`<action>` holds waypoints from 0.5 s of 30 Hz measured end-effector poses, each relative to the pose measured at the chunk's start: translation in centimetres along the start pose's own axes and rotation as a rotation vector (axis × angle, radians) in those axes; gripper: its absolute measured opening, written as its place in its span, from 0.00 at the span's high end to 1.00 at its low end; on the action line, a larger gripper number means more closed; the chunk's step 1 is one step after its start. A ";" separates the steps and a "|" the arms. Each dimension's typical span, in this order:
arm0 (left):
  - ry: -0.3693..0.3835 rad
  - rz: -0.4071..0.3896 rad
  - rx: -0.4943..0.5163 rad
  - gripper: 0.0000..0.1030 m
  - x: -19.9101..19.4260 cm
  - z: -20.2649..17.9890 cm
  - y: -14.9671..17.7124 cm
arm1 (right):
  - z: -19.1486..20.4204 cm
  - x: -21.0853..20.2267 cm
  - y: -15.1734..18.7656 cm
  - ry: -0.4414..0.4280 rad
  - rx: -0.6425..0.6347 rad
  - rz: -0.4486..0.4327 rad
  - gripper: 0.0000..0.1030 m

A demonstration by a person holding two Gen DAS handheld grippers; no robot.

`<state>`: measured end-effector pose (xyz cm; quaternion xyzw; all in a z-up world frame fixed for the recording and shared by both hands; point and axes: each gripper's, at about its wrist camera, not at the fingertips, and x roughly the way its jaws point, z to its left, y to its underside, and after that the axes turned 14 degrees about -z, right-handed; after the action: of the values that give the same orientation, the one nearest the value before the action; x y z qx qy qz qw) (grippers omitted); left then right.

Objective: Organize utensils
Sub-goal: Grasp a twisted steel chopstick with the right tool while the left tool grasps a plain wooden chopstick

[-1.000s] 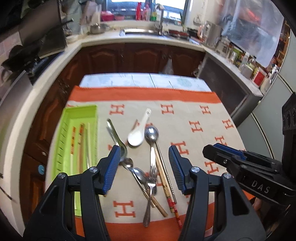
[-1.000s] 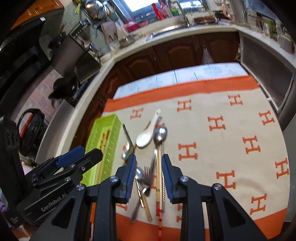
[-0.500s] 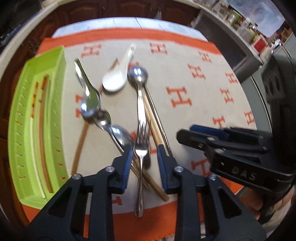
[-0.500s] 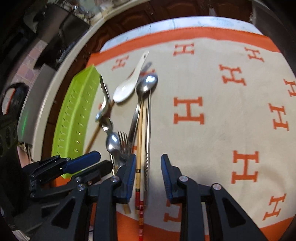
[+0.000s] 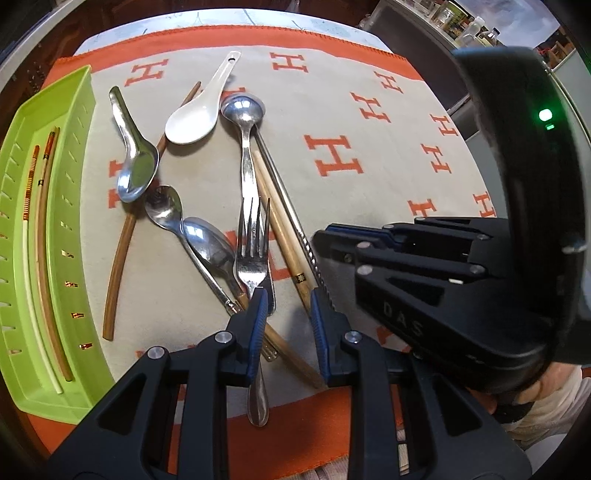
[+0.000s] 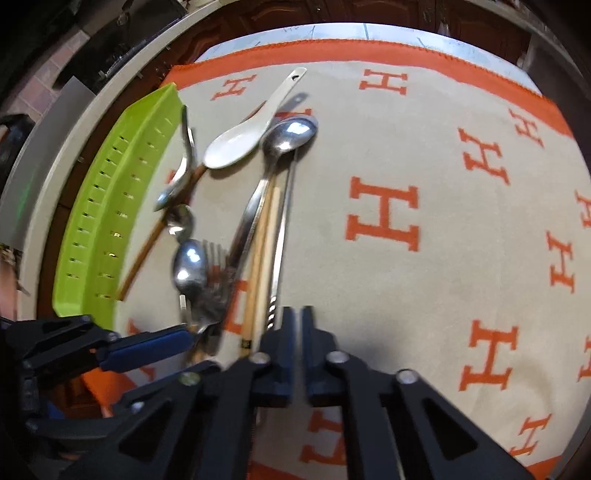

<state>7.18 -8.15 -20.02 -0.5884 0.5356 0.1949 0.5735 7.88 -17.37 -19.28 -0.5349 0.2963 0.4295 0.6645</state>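
Left gripper jaws gape over the fork; right gripper jaws nearly closed, gripping nothing visible.

A home kitchen. A table sits in the middle of the frame under a beige cloth with an orange border and a pattern of orange H letters. Along the top edge of the right wrist view runs a pale countertop above dark wooden cabinet doors. At the upper left of that view are pinkish wall tiles and dark, blurred appliances. At the upper right of the left wrist view, jars and bottles crowd a counter. Everyday cutlery lies on the cloth: metal spoons, a fork, a white ceramic soup spoon, chopsticks, beside a lime green plastic tray.
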 end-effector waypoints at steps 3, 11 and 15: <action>0.001 0.003 -0.008 0.79 0.1 0.2 0.0 | -0.3 0.1 -0.3 -0.022 0.022 0.012 1.00; 0.003 0.002 -0.017 0.79 0.0 0.4 0.0 | -1.6 -0.1 -0.8 -0.119 0.147 0.023 0.95; 0.003 0.003 -0.017 0.79 0.1 0.3 0.0 | -1.3 0.2 -0.7 -0.122 0.130 0.044 0.95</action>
<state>7.36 -7.88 -20.14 -0.5928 0.5358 0.1992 0.5672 8.71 -18.60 -19.45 -0.4569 0.2941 0.4555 0.7052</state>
